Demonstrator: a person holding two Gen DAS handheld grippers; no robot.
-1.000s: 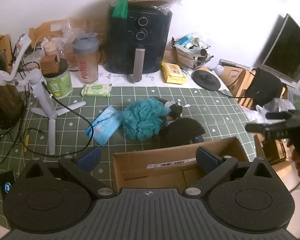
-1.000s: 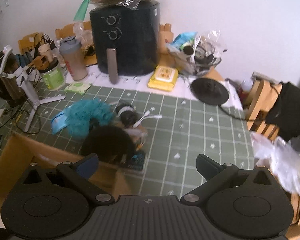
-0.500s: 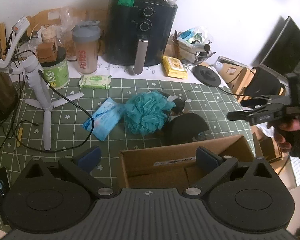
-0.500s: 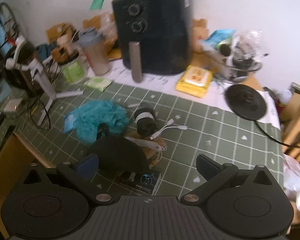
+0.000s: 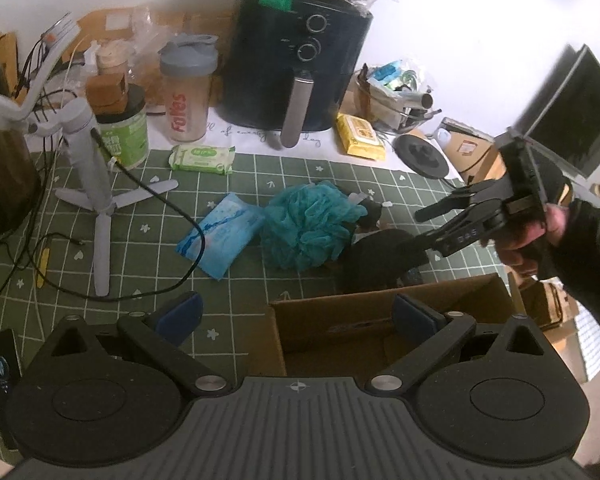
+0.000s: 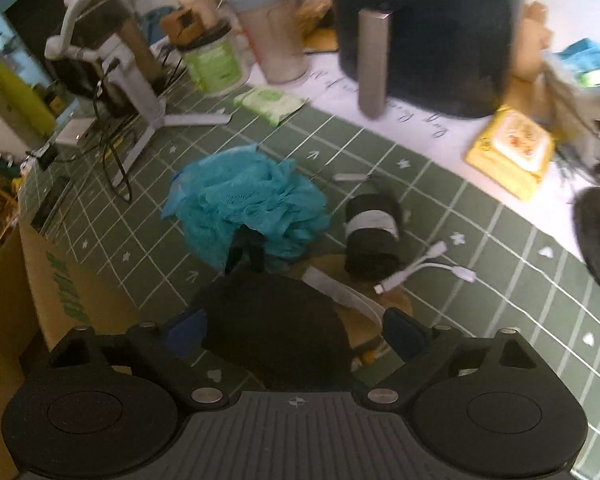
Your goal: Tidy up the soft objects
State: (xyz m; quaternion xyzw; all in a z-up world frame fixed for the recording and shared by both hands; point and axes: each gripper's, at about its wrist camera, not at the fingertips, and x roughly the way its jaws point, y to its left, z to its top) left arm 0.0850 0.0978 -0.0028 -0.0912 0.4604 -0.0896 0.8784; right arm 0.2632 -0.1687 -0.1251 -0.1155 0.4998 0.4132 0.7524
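A teal mesh bath pouf lies mid-mat, a blue tissue pack to its left. Beside the pouf sits a black domed soft thing. A black roll with a white band lies behind it. My right gripper, held by a hand, hangs over the black dome. Its jaws are closing with the dome between them, and the pads stand clear of it. My left gripper is open and empty above the near wall of the open cardboard box.
A white cable lies right of the black roll. At the back stand an air fryer, a shaker bottle, a green tub, wipe packs and a yellow pack. A white tripod with a black lead stands left.
My right gripper has swung in from the right and dropped over the black dome, which now sits between its jaws. The left gripper has drifted slightly and stays open.
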